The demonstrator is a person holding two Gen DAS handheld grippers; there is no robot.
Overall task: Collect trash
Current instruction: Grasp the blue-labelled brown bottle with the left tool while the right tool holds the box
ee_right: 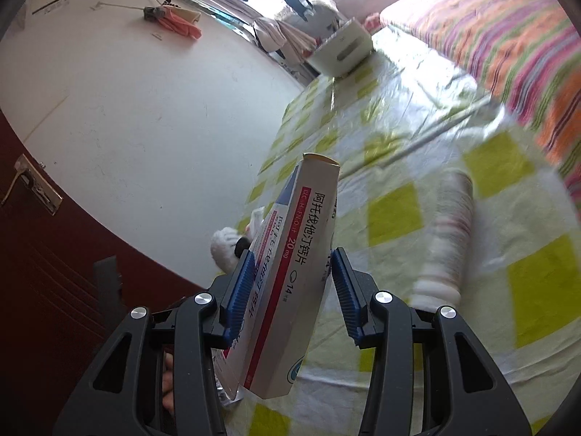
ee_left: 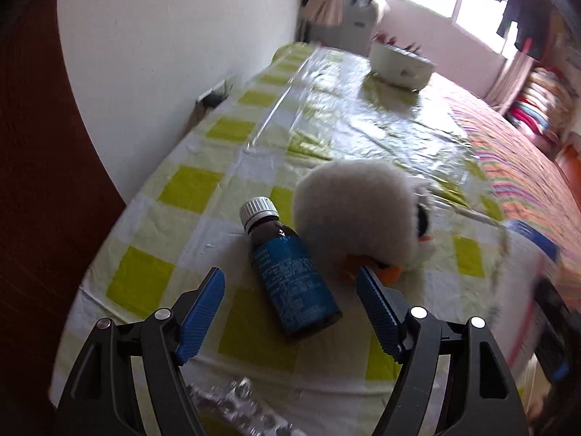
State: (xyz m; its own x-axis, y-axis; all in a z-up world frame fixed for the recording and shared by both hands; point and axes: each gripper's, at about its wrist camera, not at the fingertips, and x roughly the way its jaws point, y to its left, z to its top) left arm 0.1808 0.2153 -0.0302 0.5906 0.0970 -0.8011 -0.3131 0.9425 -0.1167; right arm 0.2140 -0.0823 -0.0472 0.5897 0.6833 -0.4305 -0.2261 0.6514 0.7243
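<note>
Right gripper [ee_right: 290, 265] is pinching the box [ee_right: 290, 272] mid-length, lifted off the bed; light, crushable card. Left gripper [ee_left: 290, 283] is hanging spread over the bottle [ee_left: 290, 269]: probably glass, slick, best grabbed across its body.

bottle [ee_left: 290, 267]: lies on the tablecloth [ee_left: 189, 189]
soft toy [ee_left: 359, 218]: just right of the bottle, touching it
tub [ee_left: 399, 63]: far behind the bottle
foil strip [ee_left: 232, 405]: before the bottle

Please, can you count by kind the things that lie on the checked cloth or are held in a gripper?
Bottle: 1
Medicine box: 1
Plush toy: 1
Foil blister pack: 1
White bin: 1
Total: 5
</note>
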